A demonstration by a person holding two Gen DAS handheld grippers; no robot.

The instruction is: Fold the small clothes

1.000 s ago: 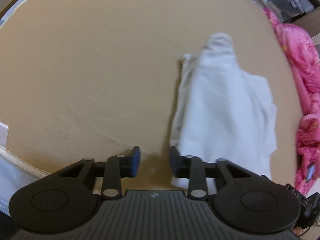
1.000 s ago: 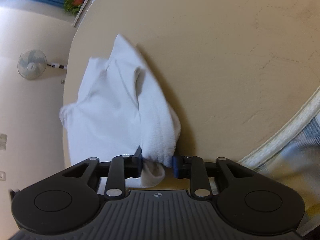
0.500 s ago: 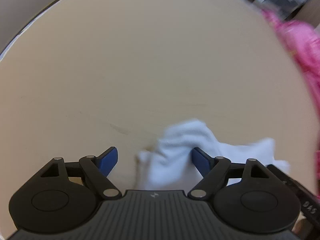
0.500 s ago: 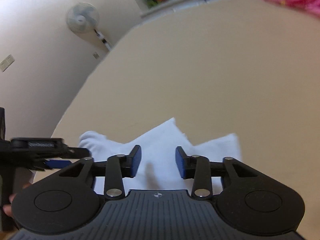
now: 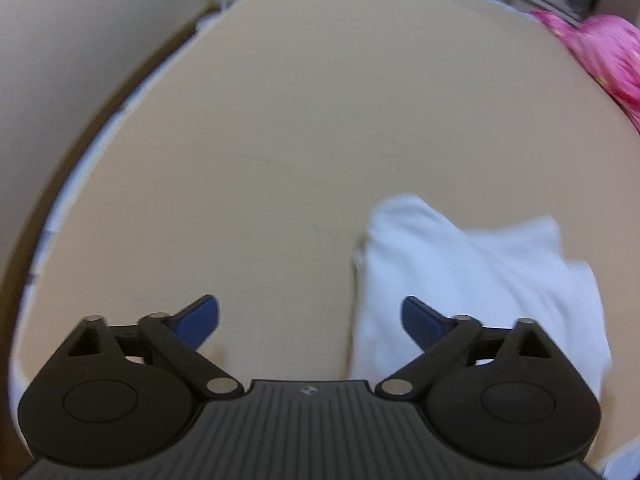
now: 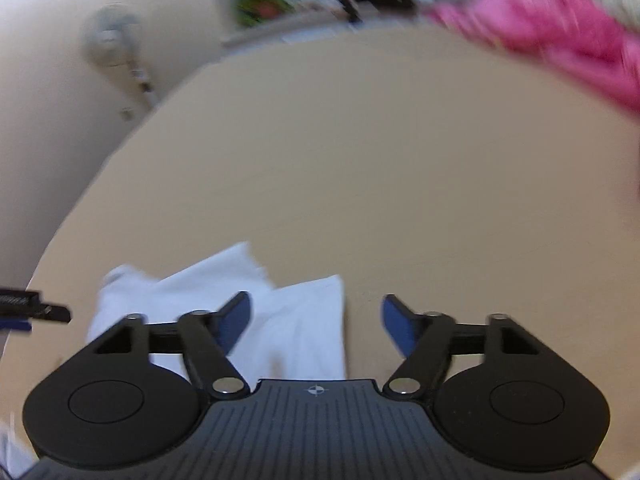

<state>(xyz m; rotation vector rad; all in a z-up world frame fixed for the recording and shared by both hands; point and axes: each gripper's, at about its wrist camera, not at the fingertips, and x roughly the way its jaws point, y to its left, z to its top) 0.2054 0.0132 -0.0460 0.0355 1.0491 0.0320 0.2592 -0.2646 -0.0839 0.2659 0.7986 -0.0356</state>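
Left wrist view: the left gripper is held above a smooth tan table, its blue-padded jaws spread wide, having just been opening, with nothing clamped. A soft white garment, folded into a rumpled block, is laid flat on the table at lower right. In the right wrist view, the right gripper is likewise seen parted after opening, the garment lying beneath, ungripped. Pink fabric is noted at the far edge.

left gripper matte black, ribbed grey-black base plate, round side housings, silver pivot screws, blue finger pads, small round crosshair mark centre, right gripper identical build
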